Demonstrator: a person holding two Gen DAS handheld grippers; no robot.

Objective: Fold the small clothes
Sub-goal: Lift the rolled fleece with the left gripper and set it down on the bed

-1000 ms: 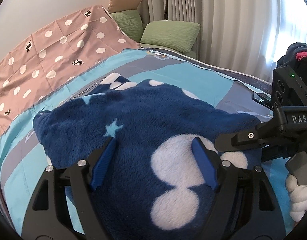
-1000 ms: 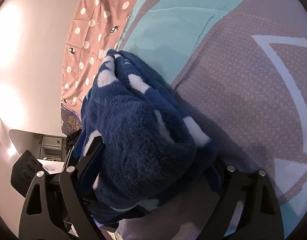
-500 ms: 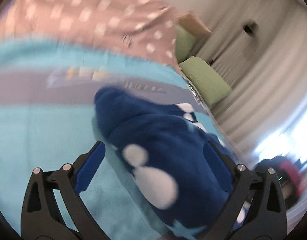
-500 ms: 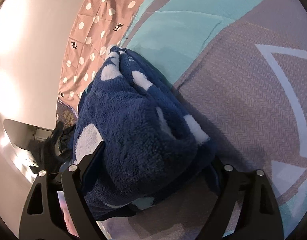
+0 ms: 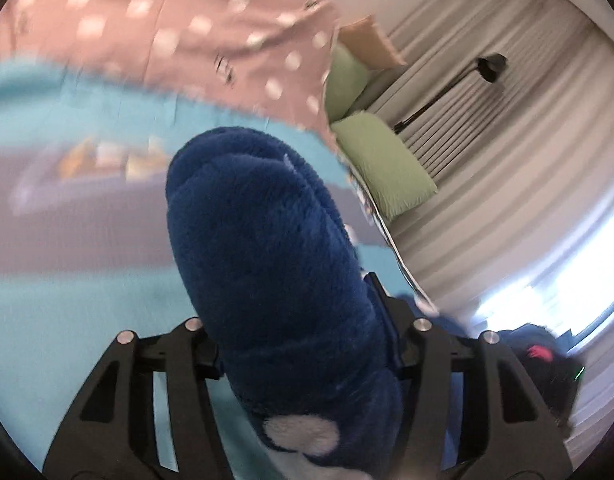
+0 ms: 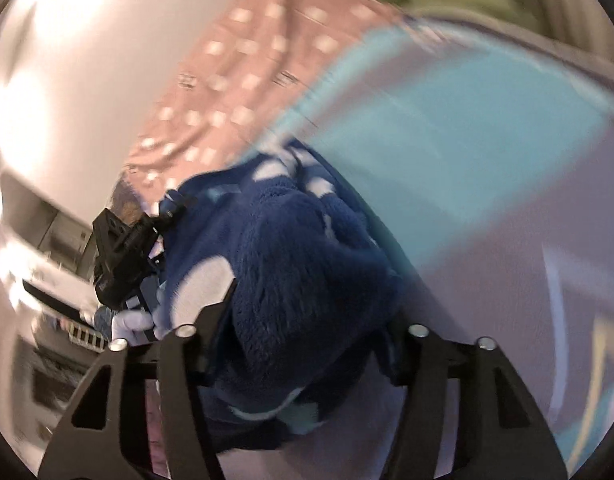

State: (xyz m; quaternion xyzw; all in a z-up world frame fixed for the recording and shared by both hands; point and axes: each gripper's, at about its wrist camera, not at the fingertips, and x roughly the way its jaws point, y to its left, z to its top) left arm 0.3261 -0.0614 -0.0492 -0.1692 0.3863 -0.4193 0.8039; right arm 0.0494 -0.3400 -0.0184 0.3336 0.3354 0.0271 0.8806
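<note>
A folded dark blue fleece garment (image 5: 267, 248) with white spots sits as a thick bundle on the bed. My left gripper (image 5: 299, 320) is shut on one end of it, the fleece bulging up between the jaws. My right gripper (image 6: 307, 320) is shut on the other end of the same garment (image 6: 299, 256), fingers pressed into the pile. The left gripper (image 6: 123, 256) and a white-gloved hand show at the left of the right wrist view. Both views are motion-blurred.
The bed has a teal and grey cover (image 5: 67, 288) and a pink polka-dot sheet (image 5: 179, 28) behind. Green pillows (image 5: 383, 168) lie at the headboard by pale curtains (image 5: 507, 160). A white wall (image 6: 87, 60) and furniture stand left in the right wrist view.
My left gripper swung round from on top of the garment to its end and closed on it. My right gripper has closed in on its end. Both views have shifted and blurred.
</note>
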